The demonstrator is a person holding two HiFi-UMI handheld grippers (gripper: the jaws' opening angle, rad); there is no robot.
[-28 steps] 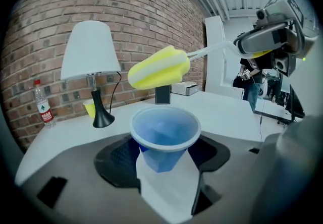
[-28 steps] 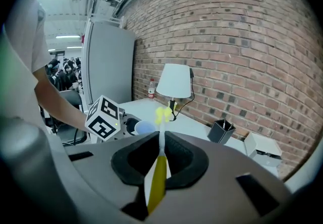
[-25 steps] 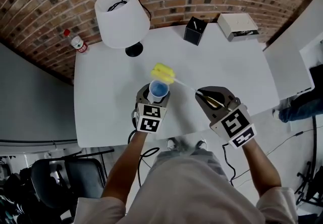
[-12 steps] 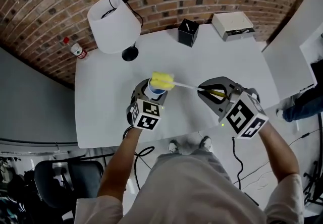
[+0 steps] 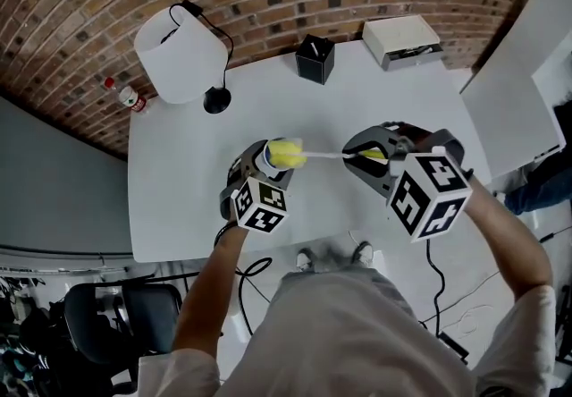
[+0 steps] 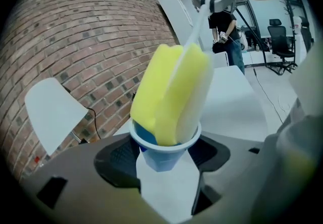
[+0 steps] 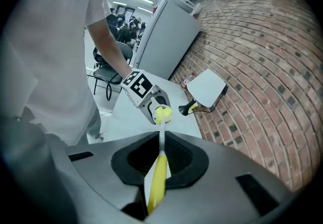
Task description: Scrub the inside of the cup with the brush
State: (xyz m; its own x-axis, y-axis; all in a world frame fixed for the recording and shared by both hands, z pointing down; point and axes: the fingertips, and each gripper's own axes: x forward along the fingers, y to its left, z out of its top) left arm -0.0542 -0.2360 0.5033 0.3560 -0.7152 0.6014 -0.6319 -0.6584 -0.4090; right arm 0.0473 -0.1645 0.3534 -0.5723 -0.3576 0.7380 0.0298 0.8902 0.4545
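The left hand-held gripper (image 5: 265, 169) clamps the blue cup (image 6: 164, 153) over the surface (image 5: 179, 190). The right hand-held gripper (image 7: 160, 160), at the cup's 3 o'clock, pinches the brush (image 7: 157, 183) handle. The sponge head (image 6: 171, 92) sits partly inside, so push deeper along the cup's axis, then twist.

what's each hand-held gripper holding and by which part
The left hand-held gripper grips the blue cup by its lower body; the right hand-held gripper clamps the sponge brush by its yellow handle.
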